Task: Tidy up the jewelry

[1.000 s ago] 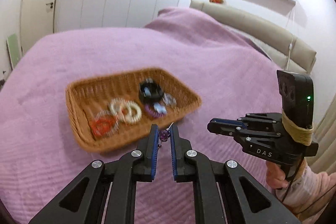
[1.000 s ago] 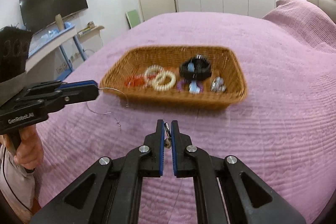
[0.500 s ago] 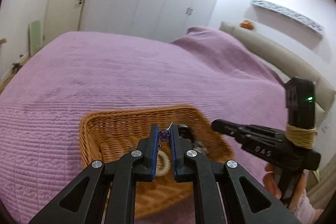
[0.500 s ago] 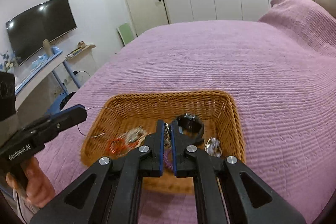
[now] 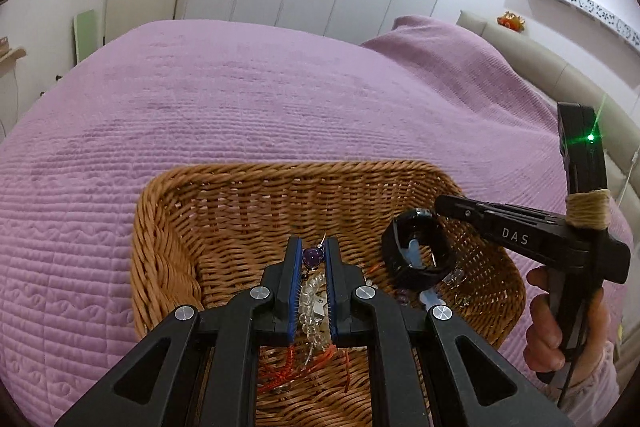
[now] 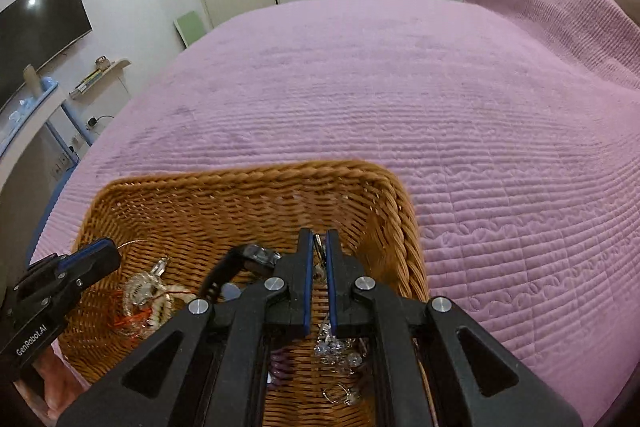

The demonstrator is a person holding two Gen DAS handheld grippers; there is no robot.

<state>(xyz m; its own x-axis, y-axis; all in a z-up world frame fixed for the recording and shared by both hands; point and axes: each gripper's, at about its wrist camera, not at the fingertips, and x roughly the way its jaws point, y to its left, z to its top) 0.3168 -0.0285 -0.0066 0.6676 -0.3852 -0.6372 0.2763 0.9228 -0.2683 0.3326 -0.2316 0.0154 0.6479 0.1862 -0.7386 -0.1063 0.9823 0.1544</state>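
Purple bed [image 5: 248, 107] held a wicker basket [image 5: 168, 227]. Left claw [image 5: 313, 255] pinched a purple bead; right claw [image 6: 319, 251] pinched sth small & silver, both over basket. Best: go low, let go slow, w/o tangles.

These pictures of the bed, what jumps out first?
A brown wicker basket of jewelry sits on a big purple bedspread. The left gripper pinches a purple bead right above the basket. Beside it on the right lies a black band.
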